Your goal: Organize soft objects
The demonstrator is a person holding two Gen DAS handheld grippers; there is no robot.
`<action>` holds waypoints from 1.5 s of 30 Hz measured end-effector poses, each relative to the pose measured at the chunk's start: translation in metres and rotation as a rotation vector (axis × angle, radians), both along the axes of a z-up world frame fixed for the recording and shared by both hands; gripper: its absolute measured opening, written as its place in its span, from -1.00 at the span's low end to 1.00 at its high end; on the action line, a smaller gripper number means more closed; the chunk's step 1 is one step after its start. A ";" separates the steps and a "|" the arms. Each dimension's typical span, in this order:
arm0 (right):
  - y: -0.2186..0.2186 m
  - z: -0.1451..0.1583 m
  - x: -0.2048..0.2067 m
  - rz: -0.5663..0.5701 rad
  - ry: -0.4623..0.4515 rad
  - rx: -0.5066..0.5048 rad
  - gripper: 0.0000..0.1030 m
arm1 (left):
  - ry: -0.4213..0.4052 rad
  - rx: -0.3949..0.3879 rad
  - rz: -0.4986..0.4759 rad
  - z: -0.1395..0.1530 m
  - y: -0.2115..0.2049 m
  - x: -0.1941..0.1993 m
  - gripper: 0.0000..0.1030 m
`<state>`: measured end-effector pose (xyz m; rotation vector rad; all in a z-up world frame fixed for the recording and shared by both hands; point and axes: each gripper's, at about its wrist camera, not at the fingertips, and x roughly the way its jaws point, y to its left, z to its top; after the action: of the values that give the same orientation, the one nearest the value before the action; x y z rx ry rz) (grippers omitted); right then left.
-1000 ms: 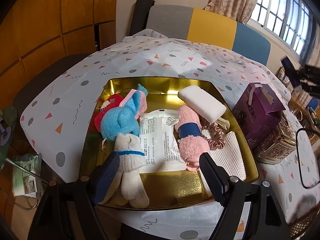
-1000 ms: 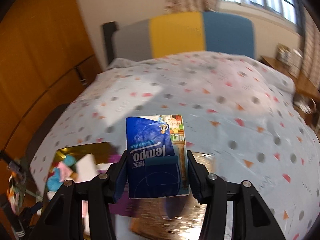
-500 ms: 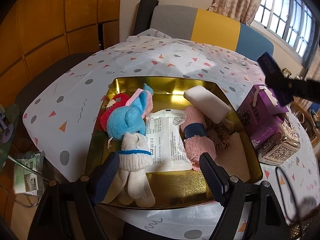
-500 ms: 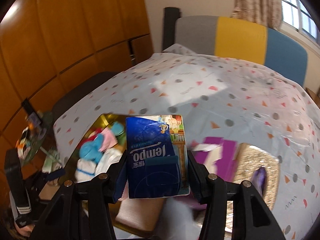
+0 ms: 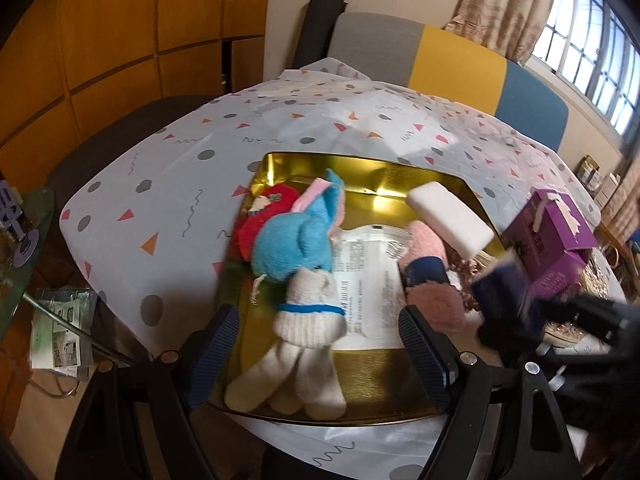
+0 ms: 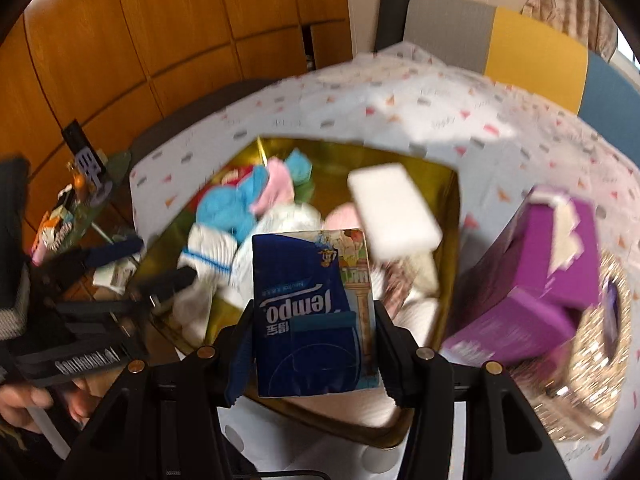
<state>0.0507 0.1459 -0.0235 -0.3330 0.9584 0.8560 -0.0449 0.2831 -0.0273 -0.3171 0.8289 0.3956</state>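
Note:
A gold tray [image 5: 360, 176] on the patterned tablecloth holds a blue and white plush toy [image 5: 298, 248], a red plush [image 5: 260, 216], a white wipes packet [image 5: 368, 276], a pink rolled towel [image 5: 430, 280] and a white sponge block [image 5: 448, 216]. My left gripper [image 5: 320, 348] is open and empty over the tray's near edge. My right gripper [image 6: 314, 344] is shut on a blue Tempo tissue pack [image 6: 312, 312], held above the tray's near right part [image 6: 448, 184]. In the left wrist view it shows blurred at the right [image 5: 504, 296].
A purple box [image 5: 556, 236] and a glittery basket [image 6: 596, 364] stand right of the tray. A colour-block chair [image 5: 440, 52] is behind the table. A glass side table with clutter [image 5: 24, 236] stands at the left.
My right gripper has swung left and down with the tissue pack, from beyond the purple box to over the tray. My left gripper stayed open and shifted only slightly.

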 end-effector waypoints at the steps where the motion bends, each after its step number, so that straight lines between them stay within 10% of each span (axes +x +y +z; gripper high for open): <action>1: 0.001 -0.005 -0.001 0.000 0.011 -0.007 0.03 | 0.000 -0.001 0.004 0.000 0.002 -0.001 0.60; 23: 0.038 -0.052 0.024 -0.035 -0.057 -0.125 0.07 | -0.002 0.054 0.012 0.004 -0.001 0.003 0.78; 27: 0.032 -0.039 0.009 -0.029 -0.119 -0.085 0.57 | -0.012 0.068 0.022 0.008 -0.002 0.000 0.81; 31: 0.025 -0.027 0.002 -0.054 -0.140 -0.052 0.58 | -0.023 0.080 0.026 0.013 -0.005 -0.003 0.84; 45: -0.054 0.023 -0.027 -0.430 -0.311 0.058 0.58 | -0.123 0.105 -0.037 0.035 -0.051 -0.009 0.99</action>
<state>0.0237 0.0921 -0.0008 -0.1915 0.6778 0.4218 -0.0541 0.2317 0.0072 -0.2263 0.6900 0.3801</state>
